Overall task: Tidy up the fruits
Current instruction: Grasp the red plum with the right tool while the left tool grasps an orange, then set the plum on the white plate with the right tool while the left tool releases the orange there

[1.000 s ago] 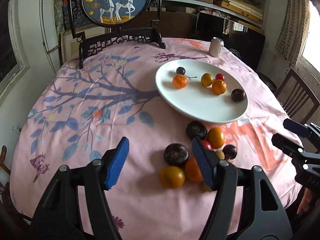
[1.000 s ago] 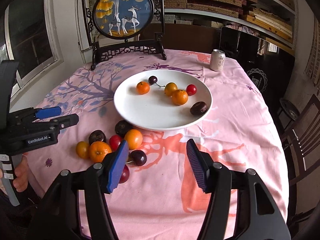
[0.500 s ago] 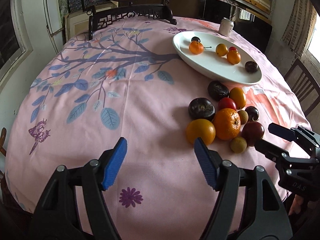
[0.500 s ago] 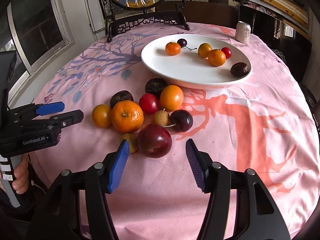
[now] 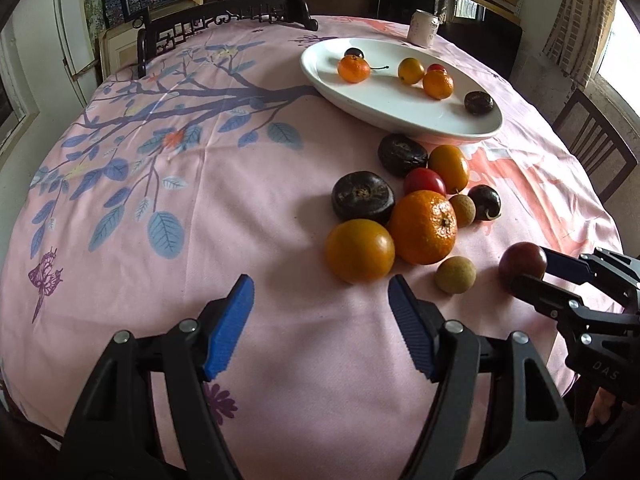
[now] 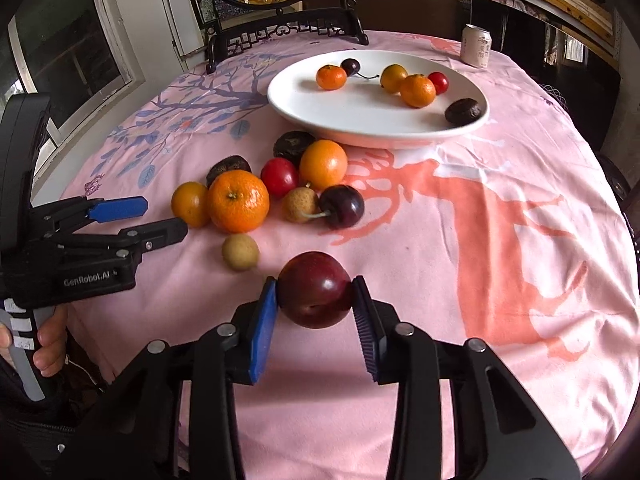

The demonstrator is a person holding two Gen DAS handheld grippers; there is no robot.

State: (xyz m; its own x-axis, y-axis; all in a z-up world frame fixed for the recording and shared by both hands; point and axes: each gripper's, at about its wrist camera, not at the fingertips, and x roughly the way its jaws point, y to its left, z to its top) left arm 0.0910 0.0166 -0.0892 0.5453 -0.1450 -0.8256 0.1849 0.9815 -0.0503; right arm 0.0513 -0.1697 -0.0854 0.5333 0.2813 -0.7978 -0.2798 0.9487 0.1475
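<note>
our right gripper [image 6: 314,304] has just been closing its jaws, and the blue pads now press on both flanks of the dark red plum [image 6: 314,295], which sits at the near edge of the fruit pile on the pink tablecloth [image 6: 500,240], well short of the white plate [image 6: 304,114]. we judge the plum light, round and smooth-skinned, so it could squirt out of a hard squeeze or bruise; the hold across its widest part, as we have it, looks right, with only gentle pressure. whether it is lifted off the cloth we cannot tell.

our left gripper [image 5: 320,328] hangs with jaws wide and nothing between them, just short of the yellow-orange round fruit [image 5: 359,250] beside the mandarin [image 5: 424,226]. the mandarin's dimpled peel should grip easily; the small tan longan [image 5: 456,274] looks fiddly and needs a narrower pinch.
</note>
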